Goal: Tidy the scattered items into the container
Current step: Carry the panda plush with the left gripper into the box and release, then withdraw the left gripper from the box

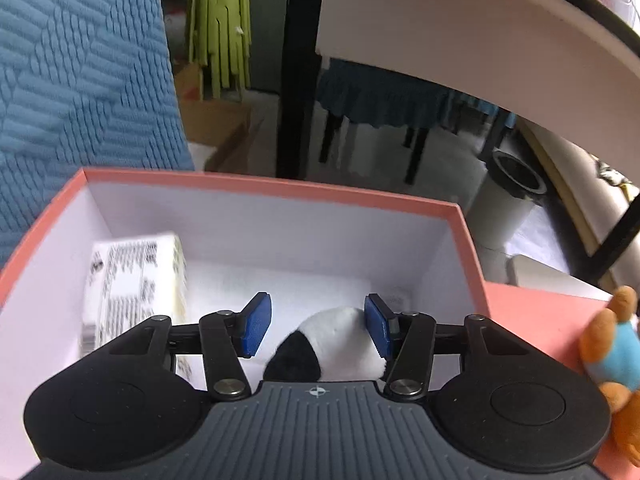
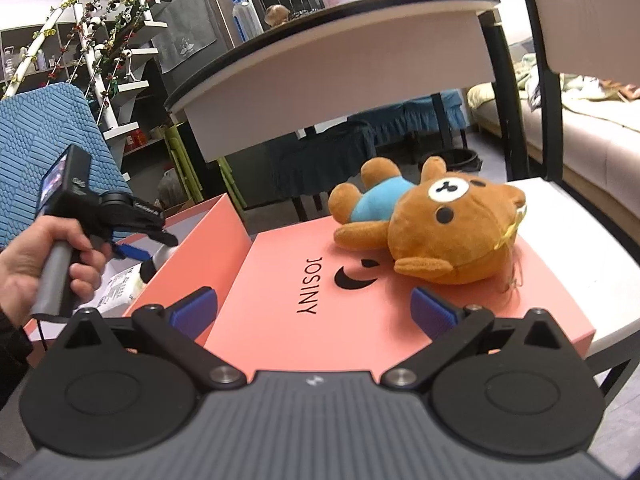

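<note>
Hovering over box: left gripper [image 1: 318, 326] is hanging above the open pink box [image 1: 260, 186], its blue pads spread wide; the right one is just beside the panda plush [image 1: 340, 340] and may be touching it, the left one is standing clear. Not pinching it, as far as I can judge.
Panda plush: white with a black patch, soft and rounded; it is sitting low inside the box, near the front wall, partly hidden by the gripper body.
Printed packet: a white packet [image 1: 132, 280] with dense black text is leaning against the box's left inner wall, already inside.
Bear plush: brown bear [image 2: 432, 224] in a blue shirt is lying on its back on the pink lid [image 2: 320, 280], which is resting flat just beside the box. It is lying outside the container.
Right gripper: right gripper [image 2: 312, 312] is hanging over the lid, jaws wide apart and holding nothing, pointing toward the bear.
Hand: a hand [image 2: 44, 256] is gripping the left tool's handle from the side.
Judgement: spread pads over the panda fit either a release or a reach; the bear looks like what is remaining.
</note>
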`<state>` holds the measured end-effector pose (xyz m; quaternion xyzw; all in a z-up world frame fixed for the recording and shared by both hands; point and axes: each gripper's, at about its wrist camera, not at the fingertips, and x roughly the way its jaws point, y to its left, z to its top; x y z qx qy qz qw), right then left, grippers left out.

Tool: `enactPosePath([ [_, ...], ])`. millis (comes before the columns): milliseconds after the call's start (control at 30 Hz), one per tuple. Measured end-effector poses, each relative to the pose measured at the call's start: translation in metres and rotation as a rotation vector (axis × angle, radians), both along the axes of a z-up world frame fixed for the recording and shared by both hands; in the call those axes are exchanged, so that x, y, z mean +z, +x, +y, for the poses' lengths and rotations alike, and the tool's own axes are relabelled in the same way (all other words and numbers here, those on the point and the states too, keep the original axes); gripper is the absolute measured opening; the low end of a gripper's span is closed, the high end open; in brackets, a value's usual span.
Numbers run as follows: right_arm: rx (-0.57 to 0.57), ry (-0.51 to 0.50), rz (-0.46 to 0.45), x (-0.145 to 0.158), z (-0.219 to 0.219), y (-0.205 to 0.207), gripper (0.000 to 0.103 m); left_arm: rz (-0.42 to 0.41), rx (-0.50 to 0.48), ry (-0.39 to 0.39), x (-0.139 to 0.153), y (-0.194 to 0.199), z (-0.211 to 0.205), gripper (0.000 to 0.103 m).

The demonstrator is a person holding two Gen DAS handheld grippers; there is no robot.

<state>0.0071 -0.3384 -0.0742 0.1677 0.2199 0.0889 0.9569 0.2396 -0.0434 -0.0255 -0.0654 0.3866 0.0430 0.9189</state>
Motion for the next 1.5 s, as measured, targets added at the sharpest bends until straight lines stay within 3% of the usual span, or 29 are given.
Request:
enactPosePath([
  [500, -0.008, -0.021, -0.004, 0.0, -0.007, -0.001, 0.103, -0.034, -0.027, 0.057, 0.001, -0.002, -0.015, 0.057],
  [667, -0.015, -0.03, -0.009, 0.0, -0.01, -0.002, 0.103, -0.072, -0.038, 0.068, 0.012, -0.021, -0.015, 0.067],
  [967, -0.022, -0.074, -0.052, 0.005, -0.007, -0.007, 0.103, -0.2, -0.088, 0.062, 0.039, -0.083, -0.013, 0.092],
  [1233, -0.032, -0.097, -0.101, 0.013, -0.005, -0.017, 0.103, -0.314, -0.184, 0.081, 0.045, -0.155, -0.018, 0.097],
  [1500, -0.033, -0.123, -0.141, 0.02, -0.002, -0.03, 0.103, -0.356, -0.193, 0.065, 0.028, -0.218, 0.0, 0.1],
])
